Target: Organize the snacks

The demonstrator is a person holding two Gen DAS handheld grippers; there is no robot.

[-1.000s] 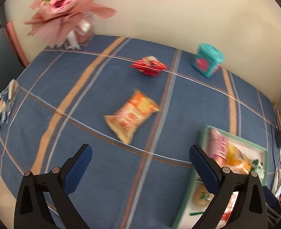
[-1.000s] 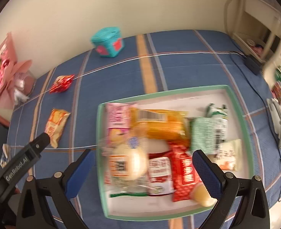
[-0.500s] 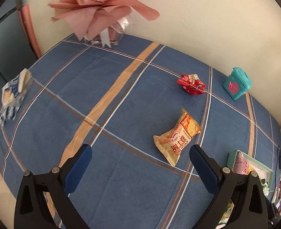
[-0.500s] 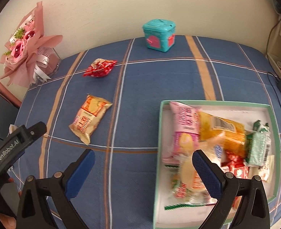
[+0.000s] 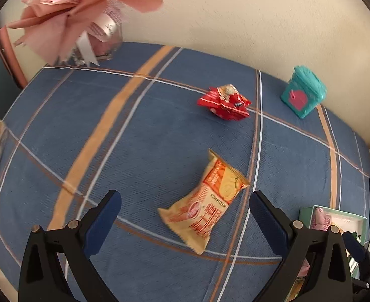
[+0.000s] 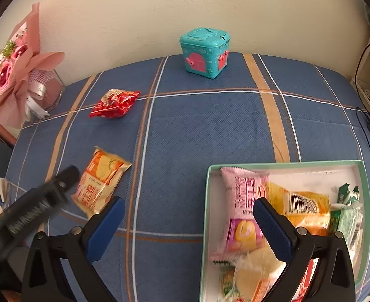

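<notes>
Your bench [image 6: 210, 125] is covered in a blue plaid cloth with orange and white stripes; take the green-rimmed tray [image 6: 273, 166] as landmark. It sits at the near right corner and carries a heap of packets: a pink one [image 6: 242, 196] along its left wall, an orange-yellow one with a barcode [image 6: 303, 203] beside that, green ones [image 6: 345, 216] toward the right wall, a pale bun in clear wrap [image 6: 258, 264] nearest you.

Pink bouquet [image 5: 66, 17] stands far left of the tray, against the wall.

Your left gripper [image 5: 185, 222] is held low over the cloth, left of the tray, fingers [image 5: 102, 224] spread wide and empty. Your right gripper [image 6: 188, 229] hangs over the tray's left edge, fingers [image 6: 273, 229] likewise spread wide, gripping nothing; its right finger overlaps the pink packet in view, contact not clear.

Orange snack bag [image 5: 206, 202], sealed, puffy, red print, lies flat on the cloth left of the tray, between the left gripper's fingers in view, slanted, top end pointing away from you.

Teal box [image 6: 204, 51] with pink door shapes stands upright beyond the tray at the wall.

Red crumpled packet [image 5: 224, 103] lies beyond the orange bag, farther from the tray, well apart from both.
</notes>
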